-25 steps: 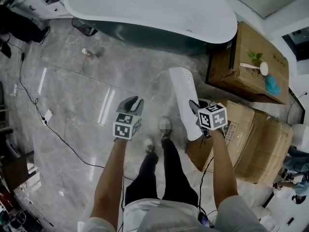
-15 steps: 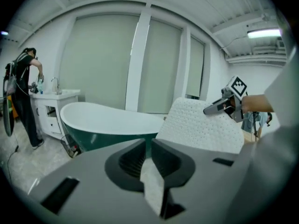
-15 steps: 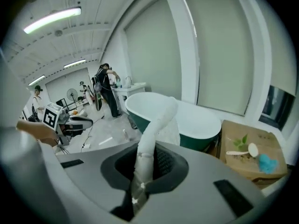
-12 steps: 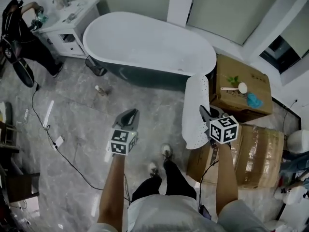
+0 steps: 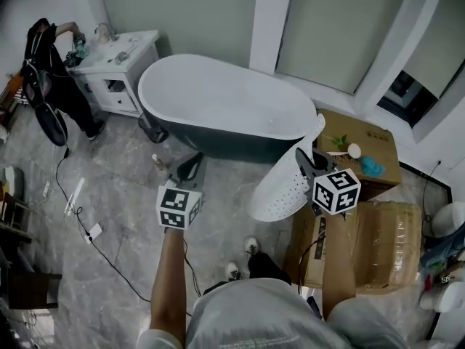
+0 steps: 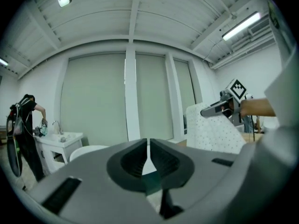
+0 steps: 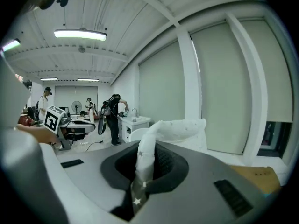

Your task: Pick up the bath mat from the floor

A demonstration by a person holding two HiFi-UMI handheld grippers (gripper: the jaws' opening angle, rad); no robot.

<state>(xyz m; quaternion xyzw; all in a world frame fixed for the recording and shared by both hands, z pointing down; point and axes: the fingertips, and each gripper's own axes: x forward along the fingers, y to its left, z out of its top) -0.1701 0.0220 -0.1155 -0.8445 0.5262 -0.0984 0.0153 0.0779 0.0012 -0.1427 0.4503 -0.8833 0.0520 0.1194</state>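
Observation:
The white perforated bath mat (image 5: pixel 282 189) hangs in the air in front of the bathtub, off the floor. My right gripper (image 5: pixel 306 160) is shut on its upper edge, and in the right gripper view the mat (image 7: pixel 180 127) runs pinched between the jaws of the right gripper (image 7: pixel 147 149). My left gripper (image 5: pixel 190 169) is held out to the left of the mat, apart from it. In the left gripper view the jaws of the left gripper (image 6: pixel 148 146) are closing, almost together with nothing between them; the mat (image 6: pixel 212 133) and the right gripper (image 6: pixel 211 110) show at right.
A white-and-dark bathtub (image 5: pixel 225 100) stands ahead, with a white vanity (image 5: pixel 120 64) and a person in black (image 5: pixel 51 57) at far left. Cardboard boxes (image 5: pixel 374 238) stack at the right. A small bottle (image 5: pixel 157 163) and a black cable (image 5: pixel 109 257) lie on the marble floor.
The right gripper has raised the mat and its free end has swung left and down. The left gripper's jaws have closed. The head view has tilted up toward the tub.

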